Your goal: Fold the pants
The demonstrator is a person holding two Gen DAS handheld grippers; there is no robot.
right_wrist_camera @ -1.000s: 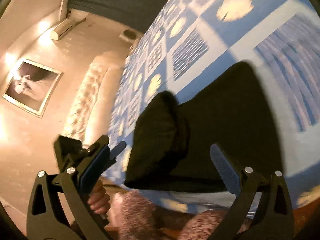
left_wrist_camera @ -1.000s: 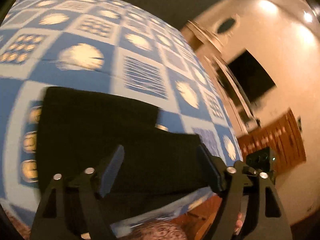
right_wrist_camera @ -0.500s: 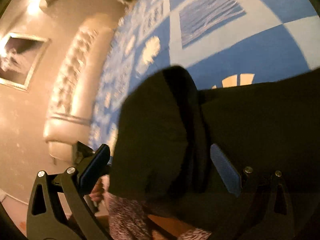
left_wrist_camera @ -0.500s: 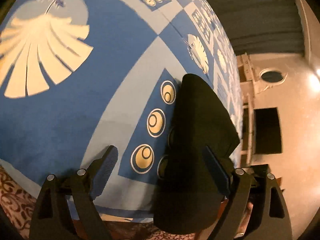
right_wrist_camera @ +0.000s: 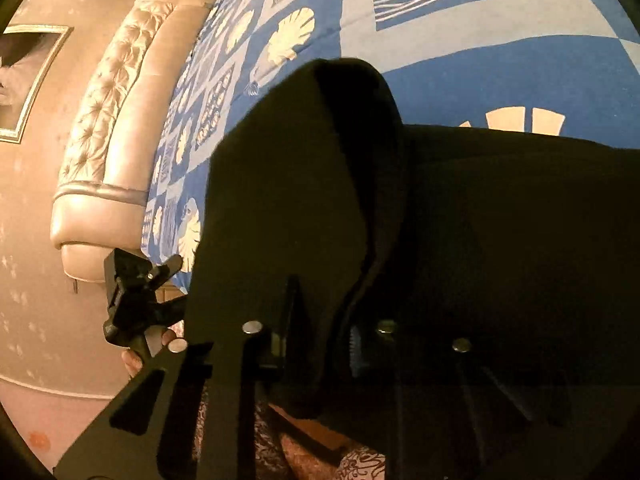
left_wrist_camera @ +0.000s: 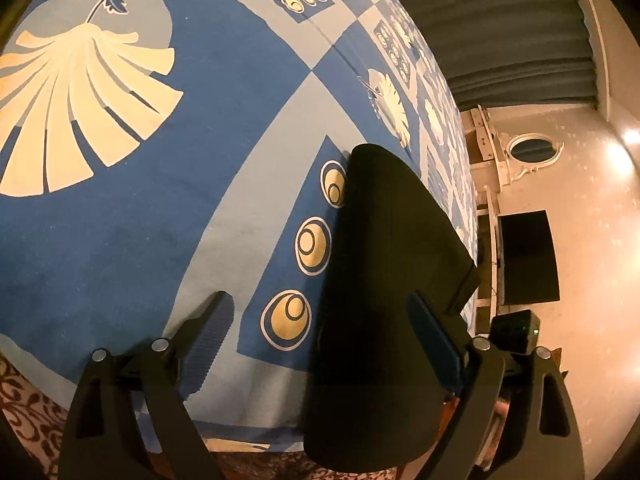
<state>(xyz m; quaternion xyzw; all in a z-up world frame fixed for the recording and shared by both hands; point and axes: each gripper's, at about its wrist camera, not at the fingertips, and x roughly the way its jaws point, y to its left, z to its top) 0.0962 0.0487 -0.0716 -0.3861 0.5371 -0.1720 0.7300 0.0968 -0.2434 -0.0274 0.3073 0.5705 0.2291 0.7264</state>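
The black pants (left_wrist_camera: 384,280) lie folded on the blue patterned bedspread (left_wrist_camera: 160,200), hanging a little over the bed's near edge. My left gripper (left_wrist_camera: 324,344) is open, low at that edge, its right finger over the pants and its left finger over the bedspread. In the right wrist view my right gripper (right_wrist_camera: 320,340) is shut on a raised fold of the pants (right_wrist_camera: 304,184); the fabric covers most of the fingers. The left gripper (right_wrist_camera: 136,300) shows there at the left, beside the pants.
A tufted cream headboard (right_wrist_camera: 112,128) stands at the bed's far end. A framed picture (right_wrist_camera: 20,80) hangs on the wall. A dark TV screen (left_wrist_camera: 528,256) and a wooden dresser lie beyond the bed. A patterned carpet (left_wrist_camera: 24,412) is below the bed edge.
My right gripper has closed on the edge of the pants' fold. My left gripper swung down to the bed's edge a second ago and has since held still, open.
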